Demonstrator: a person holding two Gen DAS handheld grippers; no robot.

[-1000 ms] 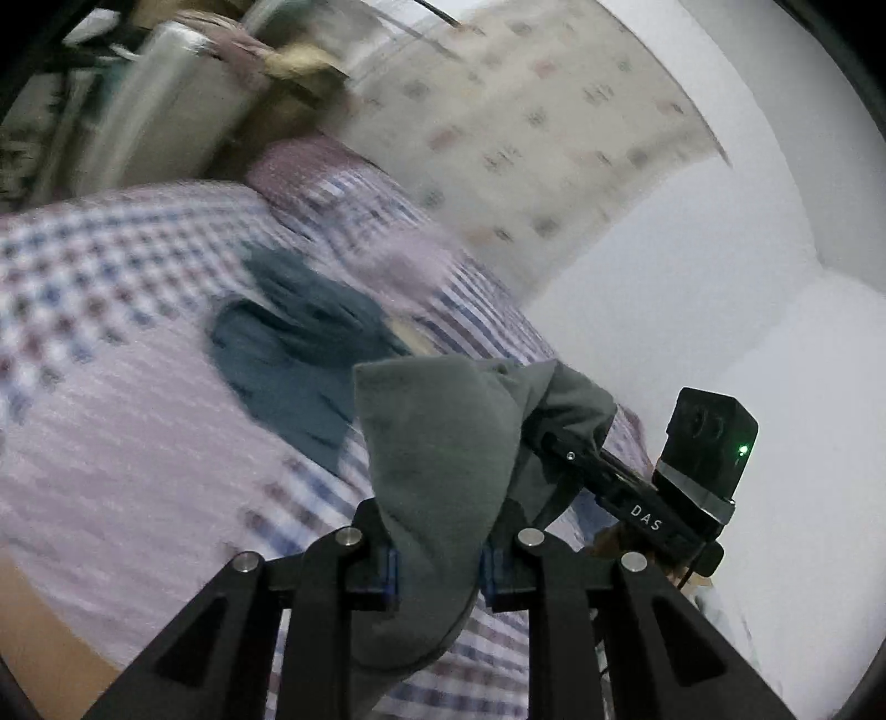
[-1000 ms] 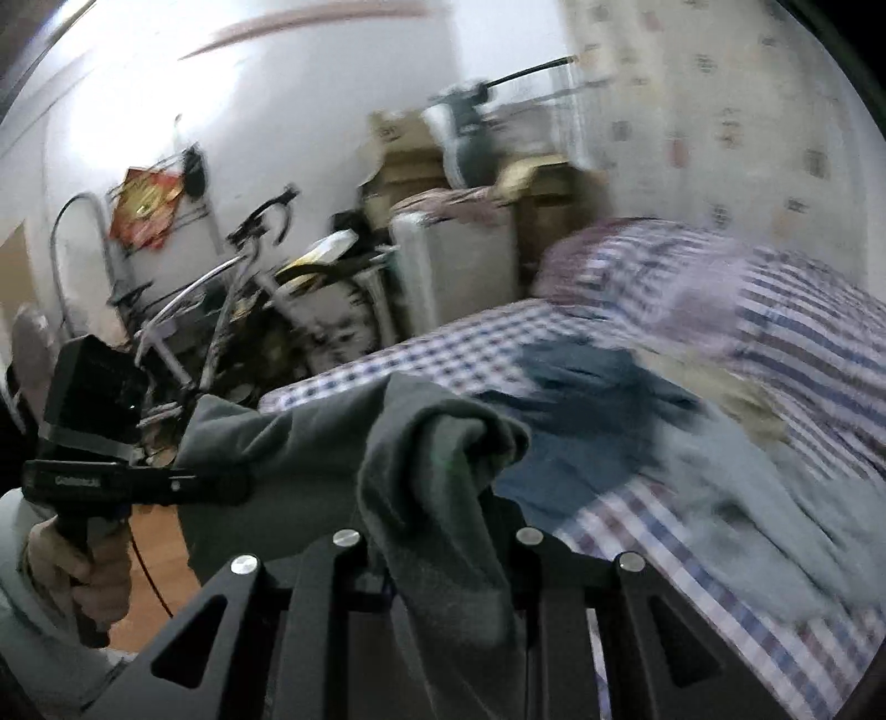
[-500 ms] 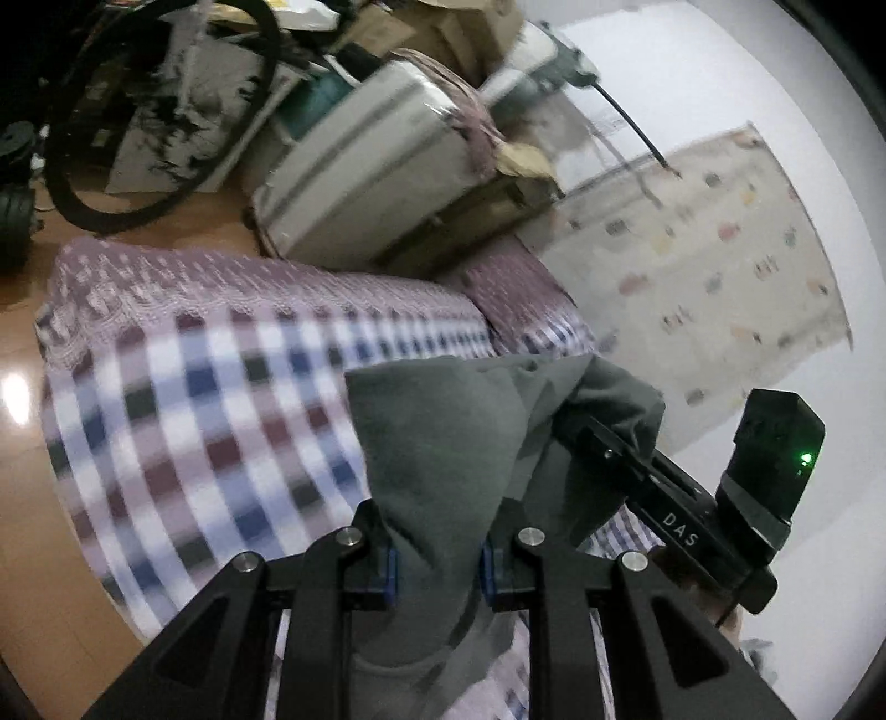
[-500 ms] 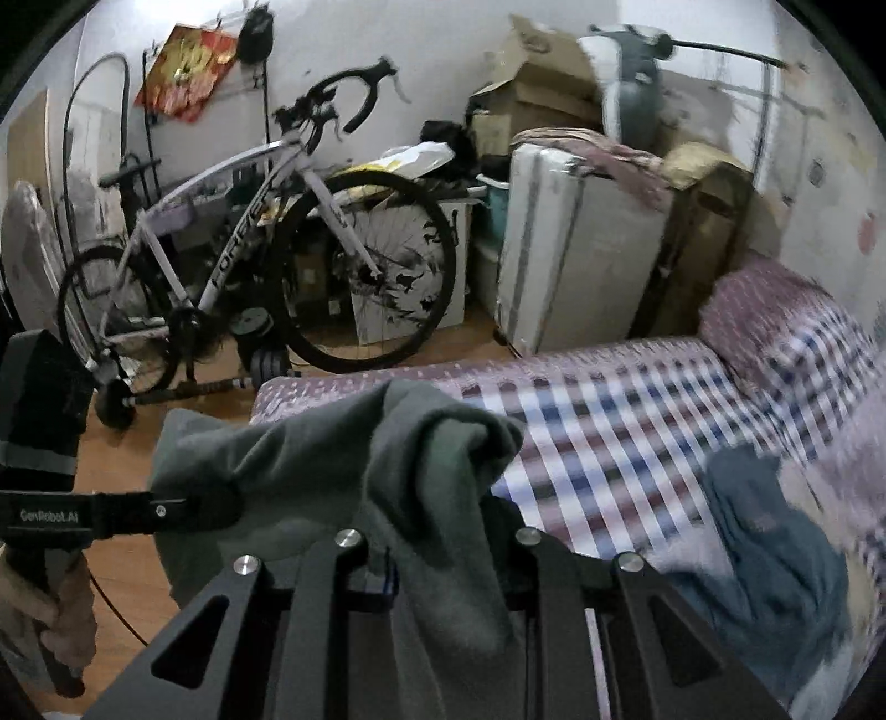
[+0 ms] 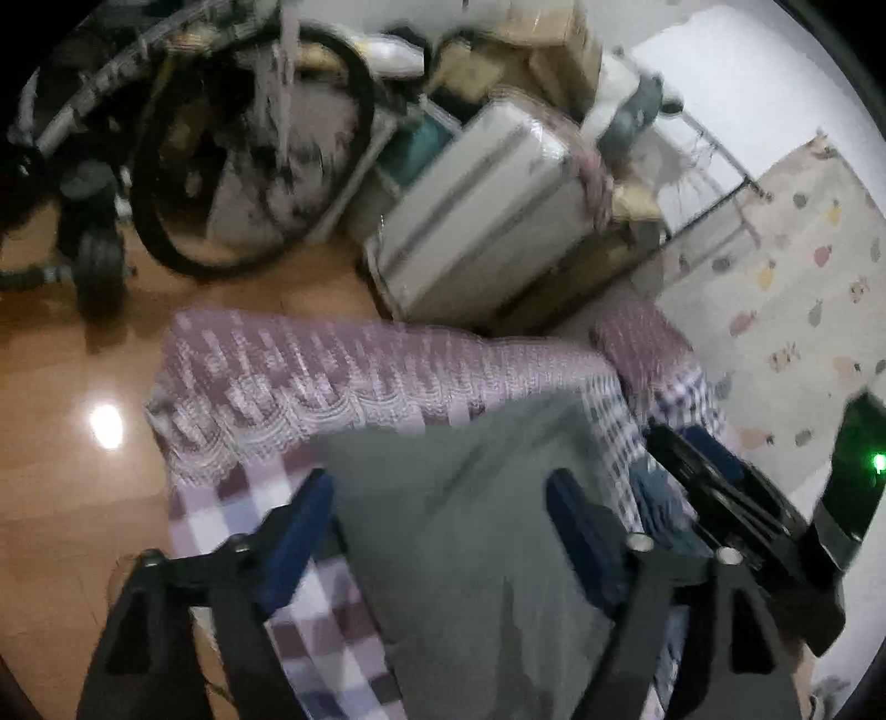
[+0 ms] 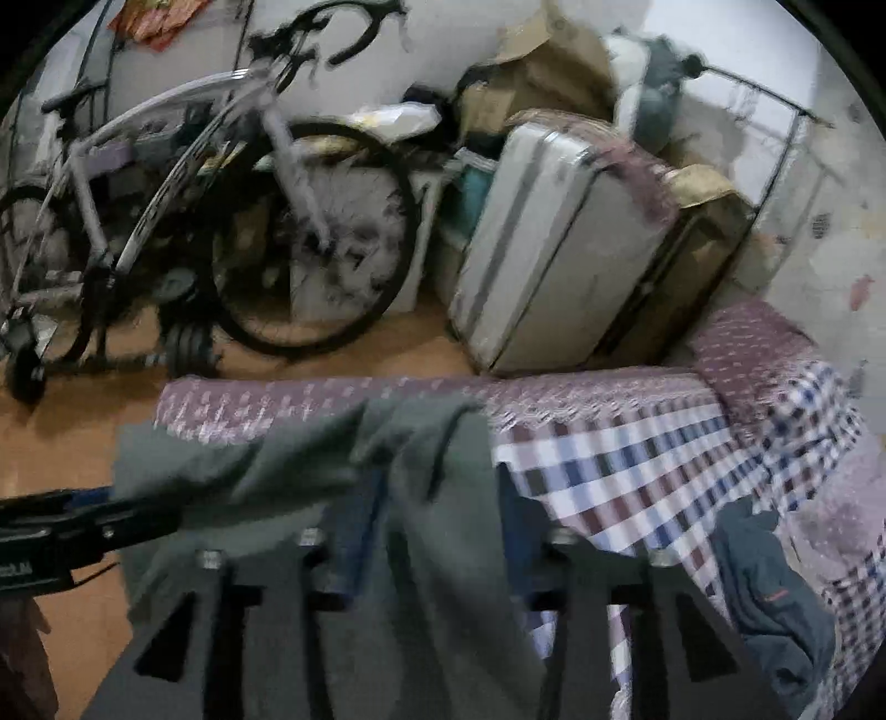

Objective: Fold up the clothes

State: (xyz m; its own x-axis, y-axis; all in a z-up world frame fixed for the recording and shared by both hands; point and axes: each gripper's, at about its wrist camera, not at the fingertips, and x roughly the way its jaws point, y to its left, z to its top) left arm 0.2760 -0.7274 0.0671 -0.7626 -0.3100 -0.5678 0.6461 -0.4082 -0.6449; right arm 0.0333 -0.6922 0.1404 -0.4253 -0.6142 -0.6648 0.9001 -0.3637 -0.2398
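Left gripper, jaws opening, straddles the grey garment on the checked bed; right gripper, also opening, straddles it; cloth runs toward twelve o'clock, left nearer.

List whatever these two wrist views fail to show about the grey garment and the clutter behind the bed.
- Grey garment: left wrist view; its lower part runs off the bottom edge, so its type is unclear.
- The same garment, right wrist view: the right gripper, jaws opening around it, covers its lower part.
- White-framed bicycle: right wrist view; frame lettering lost to motion blur.
- Dark blue garment: right wrist view; cut off at the picture's edge.
- Brown cardboard box: left wrist view; blurred, contents hidden.
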